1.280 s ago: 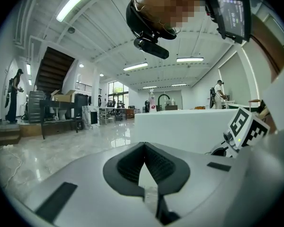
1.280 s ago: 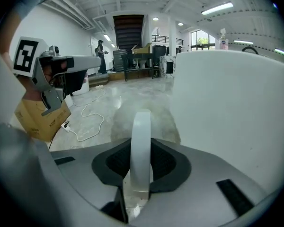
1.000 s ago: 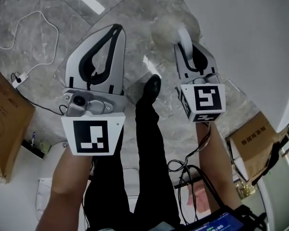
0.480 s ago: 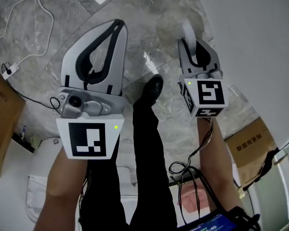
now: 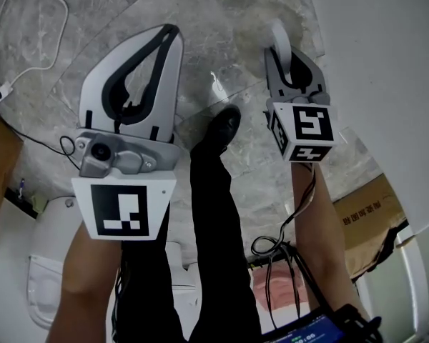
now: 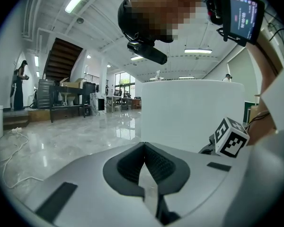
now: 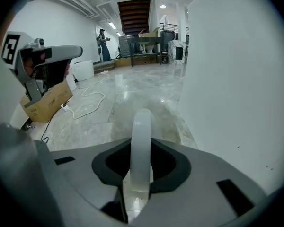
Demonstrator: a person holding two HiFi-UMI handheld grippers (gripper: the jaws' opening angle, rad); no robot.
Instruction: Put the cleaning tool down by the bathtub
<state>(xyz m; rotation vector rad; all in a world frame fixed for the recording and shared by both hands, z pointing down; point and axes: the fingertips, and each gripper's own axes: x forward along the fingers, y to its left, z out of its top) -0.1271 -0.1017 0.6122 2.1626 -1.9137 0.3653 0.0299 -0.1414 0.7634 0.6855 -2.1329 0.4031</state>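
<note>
You had lowered both hands toward the floor (image 5: 222, 13) in the last second. Your right gripper (image 5: 284, 57) stayed clamped on the cleaning tool (image 5: 278, 36) by its white handle, near the bathtub (image 5: 386, 63) wall. Your left gripper (image 5: 169, 34) was closed, empty. The tool was not yet put down.

— What colours were the tongs?
— The left tongs (image 5: 168, 40) and right tongs (image 5: 284, 63) were pale grey with black pads. Each marker cube (image 5: 305, 128) bore black squares on white.
— And the cleaning tool (image 7: 141, 145)?
— Milky, translucent white, paler than the plain white bathtub (image 5: 386, 63).
— The floor (image 5: 222, 20)?
— Glossy grey marble with pale veins. The cardboard box (image 5: 365, 216) was brown, the trousers (image 5: 214, 227) black.
</note>
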